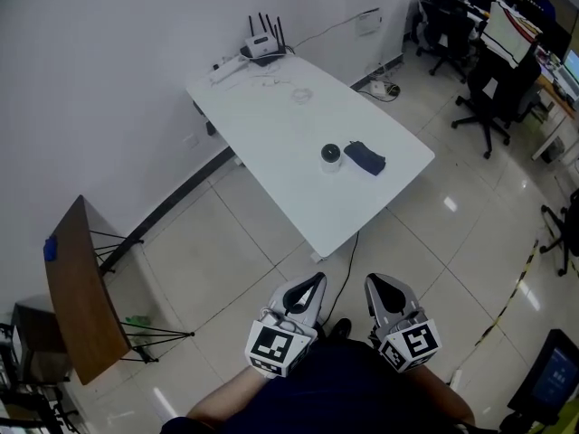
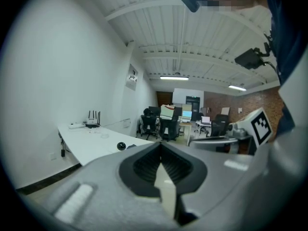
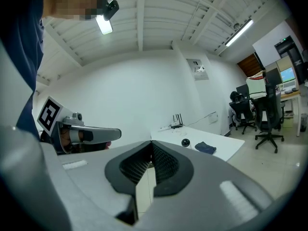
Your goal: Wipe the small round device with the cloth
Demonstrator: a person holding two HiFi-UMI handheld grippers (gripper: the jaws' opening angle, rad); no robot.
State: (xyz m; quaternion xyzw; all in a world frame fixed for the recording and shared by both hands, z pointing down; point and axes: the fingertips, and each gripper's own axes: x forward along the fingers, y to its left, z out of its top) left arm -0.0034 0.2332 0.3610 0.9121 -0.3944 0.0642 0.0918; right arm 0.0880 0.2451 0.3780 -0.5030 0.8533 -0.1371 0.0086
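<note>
On the table point(image 1: 271, 125), cloth point(image 1: 365, 158) is lying just beside device point(image 1: 331, 155), router point(image 1: 265, 45) sitting at far end. Left gripper point(image 1: 313, 286) and right gripper point(image 1: 374, 287) are hovering well short of it, both clenched empty.

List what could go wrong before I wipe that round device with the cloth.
1. The cloth lies close beside the small round device; grabbing it may knock the device.
2. Both sit toward the near end of the table; a hard wipe could push the device off.
3. The left tool and right tool are shut and far from the table; open one before reaching.
</note>
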